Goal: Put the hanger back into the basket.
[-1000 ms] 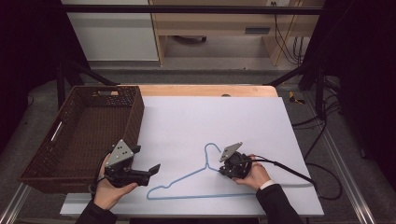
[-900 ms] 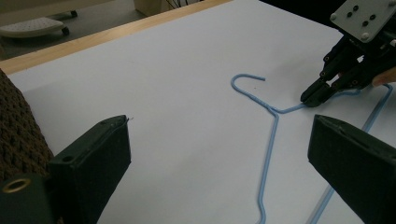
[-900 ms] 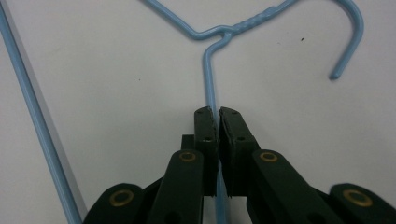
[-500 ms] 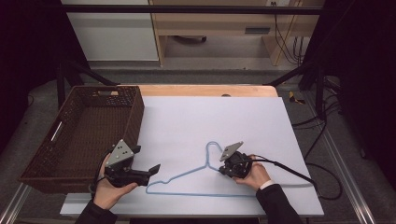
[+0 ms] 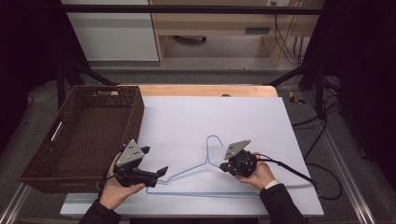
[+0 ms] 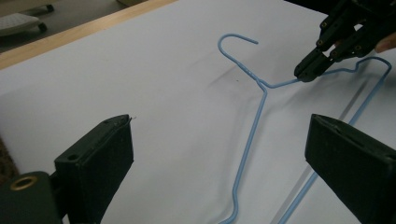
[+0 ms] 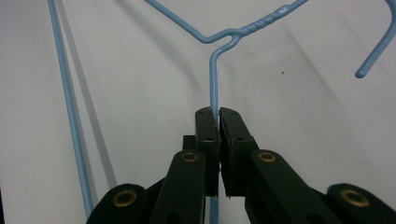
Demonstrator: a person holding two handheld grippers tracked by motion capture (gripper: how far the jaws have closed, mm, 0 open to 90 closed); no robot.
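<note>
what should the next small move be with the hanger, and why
Probably lift the right claw a little to raise the blue wire hanger off the white sheet. Its jaws are shut on the shoulder wire just below the twisted neck. The left claw is open beside the other shoulder, holding nothing. The wicker basket looks the likely goal.

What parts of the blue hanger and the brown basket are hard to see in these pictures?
- Hanger: in the right gripper view, the wire inside the right gripper is covered by its shut jaws, and the hook runs off the right edge.
- Hanger in the left gripper view: the bottom bar is cut off by the lower edge.
- Basket: in the high view, its near inner wall is hidden by its own rim.
</note>
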